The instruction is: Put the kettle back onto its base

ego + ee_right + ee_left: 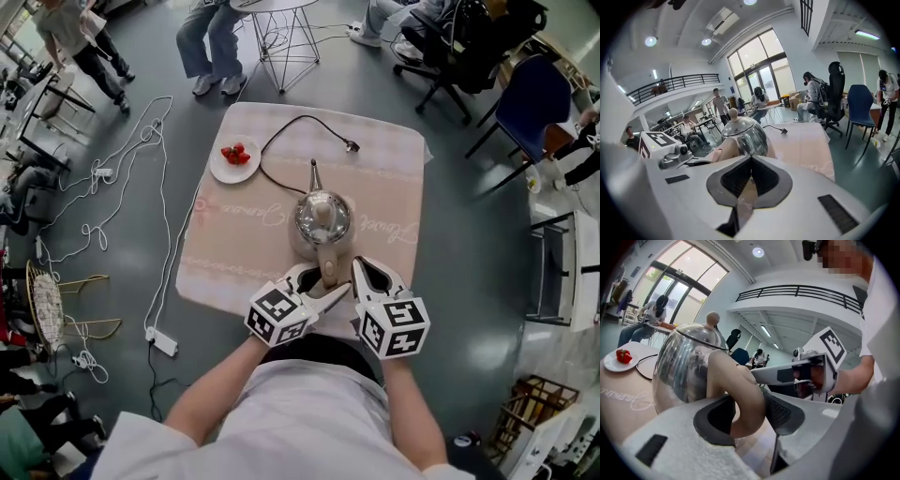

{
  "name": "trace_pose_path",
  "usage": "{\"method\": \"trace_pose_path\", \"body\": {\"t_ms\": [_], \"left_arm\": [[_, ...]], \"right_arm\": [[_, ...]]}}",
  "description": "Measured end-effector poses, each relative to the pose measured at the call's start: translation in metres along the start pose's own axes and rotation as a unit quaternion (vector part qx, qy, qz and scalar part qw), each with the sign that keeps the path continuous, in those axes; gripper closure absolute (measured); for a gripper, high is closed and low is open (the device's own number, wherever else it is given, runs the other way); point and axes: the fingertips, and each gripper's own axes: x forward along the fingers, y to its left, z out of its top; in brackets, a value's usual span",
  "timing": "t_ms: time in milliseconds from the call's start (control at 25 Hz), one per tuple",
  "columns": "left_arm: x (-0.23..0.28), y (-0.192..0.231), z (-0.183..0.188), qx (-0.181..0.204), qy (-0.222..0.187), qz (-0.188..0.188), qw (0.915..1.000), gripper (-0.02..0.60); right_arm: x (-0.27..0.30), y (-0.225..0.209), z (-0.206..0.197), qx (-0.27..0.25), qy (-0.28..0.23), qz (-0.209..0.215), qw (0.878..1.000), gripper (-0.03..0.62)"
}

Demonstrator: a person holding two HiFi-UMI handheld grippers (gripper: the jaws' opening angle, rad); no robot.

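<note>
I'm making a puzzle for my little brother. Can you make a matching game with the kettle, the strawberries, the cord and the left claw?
Things:
1 kettle
2 strawberries
3 cord
4 left claw

Colour or state:
A red
B black
C shiny silver
D shut on the kettle

Pairs: 1-C, 2-A, 3-B, 4-D

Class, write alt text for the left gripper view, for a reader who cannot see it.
The left hand-held gripper is closed on the beige handle of a shiny steel kettle. At far left, a white plate of red fruit lies on the pink tablecloth.
</note>
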Motion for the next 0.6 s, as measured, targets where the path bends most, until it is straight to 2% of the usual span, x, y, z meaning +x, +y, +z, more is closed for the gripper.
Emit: {"method": "trace_pose_path", "body": {"t_ms": [160,360,600], "left_arm": [[-0.011,0.006,-0.004,-0.023,0.010,0.023,0.9994,0.393],[-0.023,0.009,-0.009,-0.018,0.029,0.043,0.9985,0.393],[-0.046,0.016,-0.012,-0.015,0.037,0.059,0.9975,0.394]], "right_arm": [[0.004,0.013,0.002,0.010,-0.007,0.016,1.000,0.589],[0.006,0.027,0.009,0.015,-0.020,0.025,0.999,0.589],[0.003,0.037,0.014,0.024,-0.035,0.008,0.999,0.589]]}}
